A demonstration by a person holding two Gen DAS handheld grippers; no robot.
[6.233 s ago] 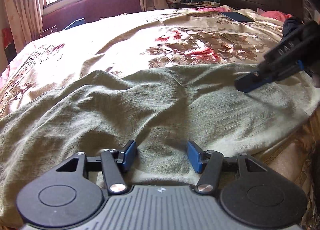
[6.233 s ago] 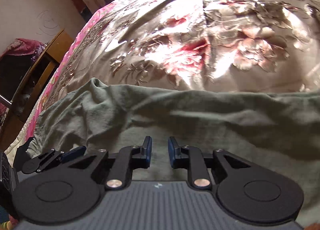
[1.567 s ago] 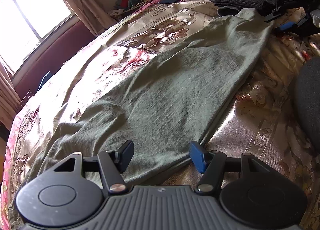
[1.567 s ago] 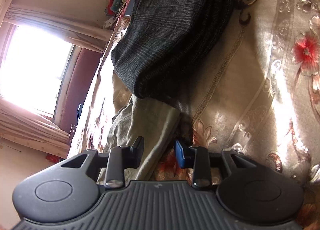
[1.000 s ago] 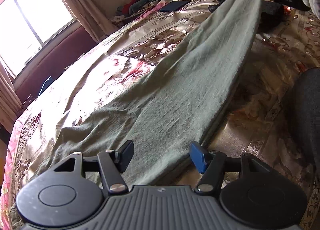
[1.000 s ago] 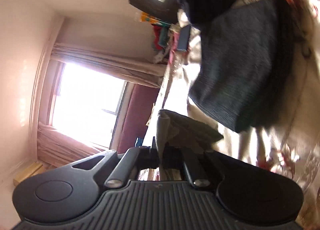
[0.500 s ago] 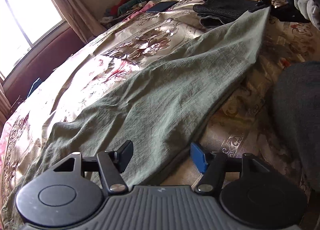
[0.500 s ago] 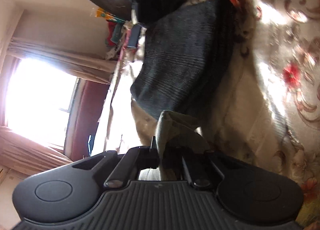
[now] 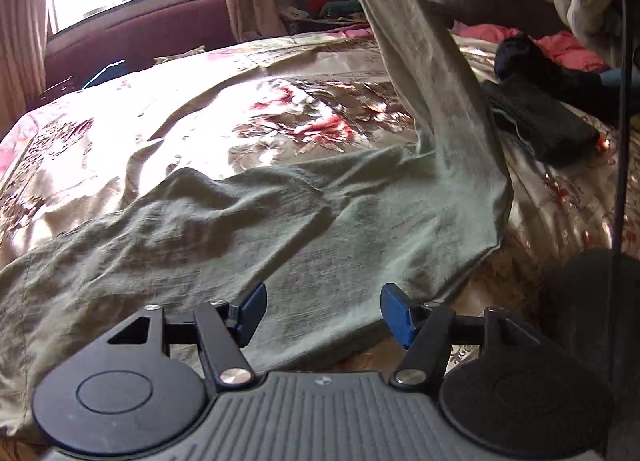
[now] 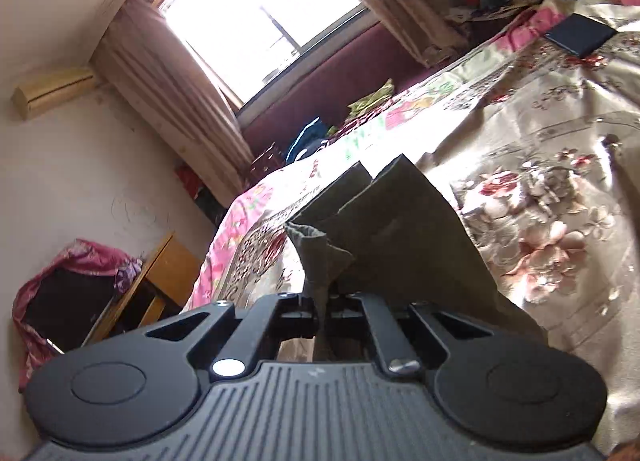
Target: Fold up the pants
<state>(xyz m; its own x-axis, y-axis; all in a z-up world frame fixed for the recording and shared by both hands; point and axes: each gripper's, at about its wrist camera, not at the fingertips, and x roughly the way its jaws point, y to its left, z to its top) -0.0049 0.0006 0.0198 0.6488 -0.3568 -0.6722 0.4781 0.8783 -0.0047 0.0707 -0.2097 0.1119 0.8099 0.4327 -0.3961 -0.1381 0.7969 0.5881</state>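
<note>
Floral bedspread (image 9: pixel 168 129); green pants (image 9: pixel 280 229) end lifted, pinched in right gripper (image 10: pixel 325 303); left gripper (image 9: pixel 322 311) wide.

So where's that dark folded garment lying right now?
In the left wrist view, the dark folded garment lies at right on the floral bedspread, just right of the lifted green pants.

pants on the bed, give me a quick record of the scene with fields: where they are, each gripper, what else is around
pants: green pants, mostly spread flat on the bed, one end lifted off it
lifted end: pinched in the right gripper, cloth hanging from it down to the bed
right gripper: shut on pants
left gripper: left gripper open, fingers apart above the pants' near edge, gripping nothing
nearby: dark folded garment on the bed beside the pants
background: window with curtains
</note>
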